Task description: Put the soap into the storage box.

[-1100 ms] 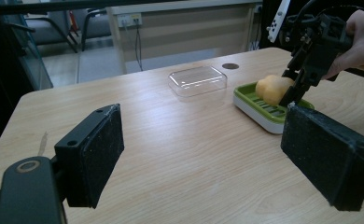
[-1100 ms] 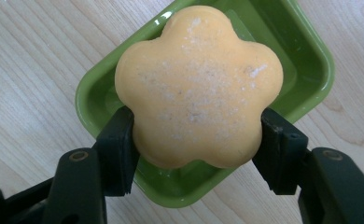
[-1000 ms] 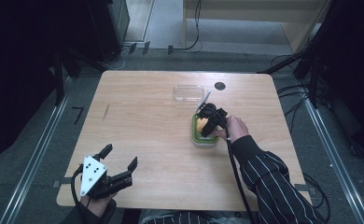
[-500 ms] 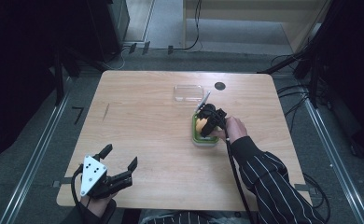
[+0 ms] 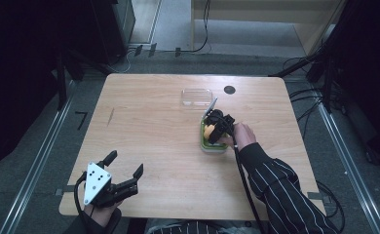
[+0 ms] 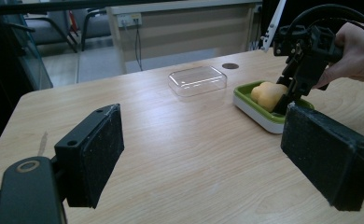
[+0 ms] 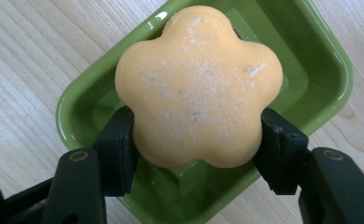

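Note:
An orange flower-shaped soap (image 7: 199, 84) is clamped between the two black jaws of my right gripper (image 7: 196, 140), which holds it over a green soap dish (image 7: 320, 60). From above, that dish (image 5: 203, 142) sits right of the table's middle with the right gripper (image 5: 212, 130) pointing down into it. The left gripper view shows the soap (image 6: 268, 95) resting in or just over the dish (image 6: 252, 105). My left gripper (image 5: 124, 170) hovers near the table's front left corner, jaws wide apart with nothing between them.
A clear plastic lid (image 5: 197, 96) lies on the wooden table (image 5: 144, 126) just behind the dish. A small dark round hole (image 5: 229, 89) is near the far edge. A cable trails from the right gripper along the striped sleeve (image 5: 275, 190).

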A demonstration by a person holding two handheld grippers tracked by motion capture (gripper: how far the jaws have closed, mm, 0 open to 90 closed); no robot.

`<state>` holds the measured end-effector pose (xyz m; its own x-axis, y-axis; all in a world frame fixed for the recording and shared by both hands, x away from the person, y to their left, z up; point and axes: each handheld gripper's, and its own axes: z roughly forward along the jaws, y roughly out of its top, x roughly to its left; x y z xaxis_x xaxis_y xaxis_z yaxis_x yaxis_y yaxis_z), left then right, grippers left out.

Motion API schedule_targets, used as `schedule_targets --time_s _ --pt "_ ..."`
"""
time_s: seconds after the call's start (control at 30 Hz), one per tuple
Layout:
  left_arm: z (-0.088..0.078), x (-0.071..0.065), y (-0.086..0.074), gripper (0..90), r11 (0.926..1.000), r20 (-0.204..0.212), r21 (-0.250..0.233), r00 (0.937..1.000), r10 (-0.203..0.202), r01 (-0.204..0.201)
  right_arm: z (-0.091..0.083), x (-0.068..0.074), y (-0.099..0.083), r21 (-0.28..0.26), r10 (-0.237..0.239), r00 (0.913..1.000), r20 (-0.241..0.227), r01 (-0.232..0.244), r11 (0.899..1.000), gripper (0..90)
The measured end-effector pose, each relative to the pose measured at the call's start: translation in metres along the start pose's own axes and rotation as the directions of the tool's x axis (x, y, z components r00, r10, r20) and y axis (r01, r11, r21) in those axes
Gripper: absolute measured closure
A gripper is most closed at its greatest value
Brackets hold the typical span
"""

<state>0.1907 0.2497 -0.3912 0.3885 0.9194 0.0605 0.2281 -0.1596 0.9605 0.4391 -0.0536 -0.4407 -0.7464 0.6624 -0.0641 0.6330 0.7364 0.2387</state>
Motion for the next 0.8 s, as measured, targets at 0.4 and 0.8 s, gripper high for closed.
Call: schedule_targets --time_s 0.4,0.8 --pt "0.0 -0.0001 0.0 13.7 1.0 -0.001 -0.001 1.0 -0.003 0.003 0.0028 0.0007 0.0 0.014 0.001 1.0 0.01 -0.001 1.0 39.3" --pt "0.0001 0.0001 0.0 13.7 1.0 0.0 0.001 1.0 0.0 0.0 0.0054 0.0019 0.0003 0.035 0.001 0.9999 0.011 -0.001 0.999 38.9"
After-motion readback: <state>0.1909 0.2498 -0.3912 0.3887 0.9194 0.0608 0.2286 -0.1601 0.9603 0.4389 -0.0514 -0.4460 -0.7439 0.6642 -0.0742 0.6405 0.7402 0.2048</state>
